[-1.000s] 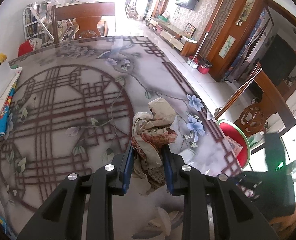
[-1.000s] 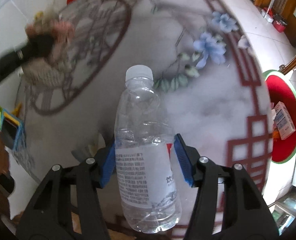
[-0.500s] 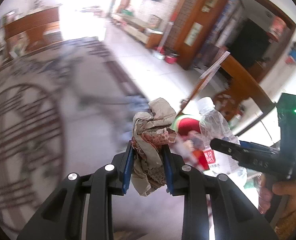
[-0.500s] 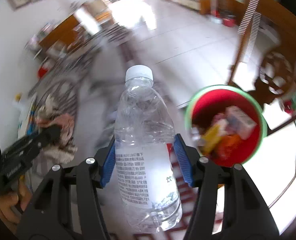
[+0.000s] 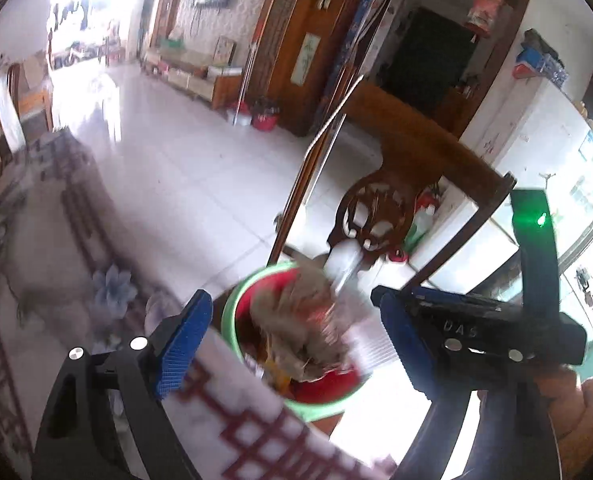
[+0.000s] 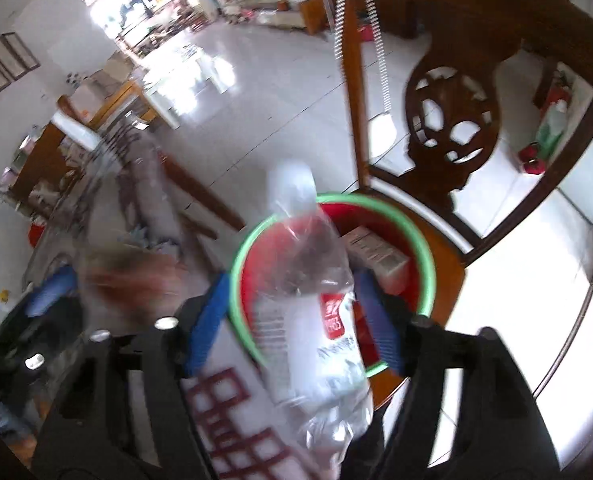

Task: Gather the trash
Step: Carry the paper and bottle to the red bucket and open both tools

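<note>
A red bin with a green rim (image 5: 232, 320) (image 6: 426, 256) stands on a wooden chair seat just past the table edge. My left gripper (image 5: 292, 340) is above it. Its jaws are opening wide and do not touch the blurred brown paper wad (image 5: 304, 328) between them, which is over the bin. My right gripper (image 6: 292, 320) is also over the bin with its jaws opening. The clear plastic bottle (image 6: 316, 300) sits tilted and loose between the pads, with a gap on its left side. In the right wrist view the wad (image 6: 128, 276) is a blur at the left.
The white table edge with a red lattice pattern (image 5: 256, 420) (image 6: 224, 400) lies right under both grippers. A carved wooden chair back (image 5: 376, 216) (image 6: 452, 120) rises behind the bin. A box (image 6: 376, 248) lies inside the bin. Tiled floor stretches beyond.
Both grippers swung off the table to above the bin. Both sets of jaws spread apart, letting go of the paper wad and the bottle, and the bottle has slipped lower and tilted.
</note>
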